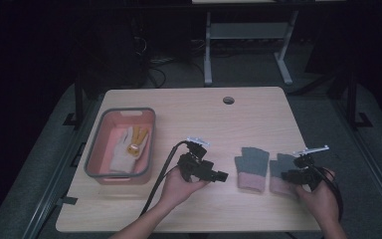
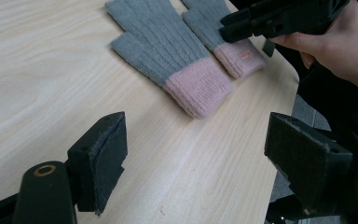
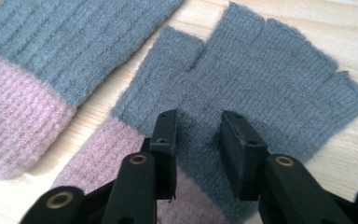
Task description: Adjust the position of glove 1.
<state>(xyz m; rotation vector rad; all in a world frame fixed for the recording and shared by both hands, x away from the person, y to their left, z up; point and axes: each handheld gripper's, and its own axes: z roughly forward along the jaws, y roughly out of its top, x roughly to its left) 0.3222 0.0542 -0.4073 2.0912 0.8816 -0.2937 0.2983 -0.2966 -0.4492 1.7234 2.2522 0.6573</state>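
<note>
Two grey knit gloves with pink cuffs lie flat side by side on the wooden table. The left glove (image 1: 251, 167) (image 2: 168, 42) (image 3: 60, 46) lies free. My right gripper (image 1: 284, 174) (image 3: 198, 119) stands over the right glove (image 1: 280, 163) (image 3: 270, 79) (image 2: 240, 58); its jaws are a narrow gap apart, tips down on the knit near the palm and cuff. My left gripper (image 1: 223, 176) (image 2: 198, 128) hovers left of the gloves, pointing at them, wide open with nothing between its jaws. The right gripper (image 2: 228, 25) also appears far off in the left gripper view.
A pink bin with a grey rim (image 1: 92, 149) stands at the table's left and holds a white and yellow glove (image 1: 127, 147). A cable hole (image 1: 228, 100) is near the far edge. The table's right edge runs close beside the right glove.
</note>
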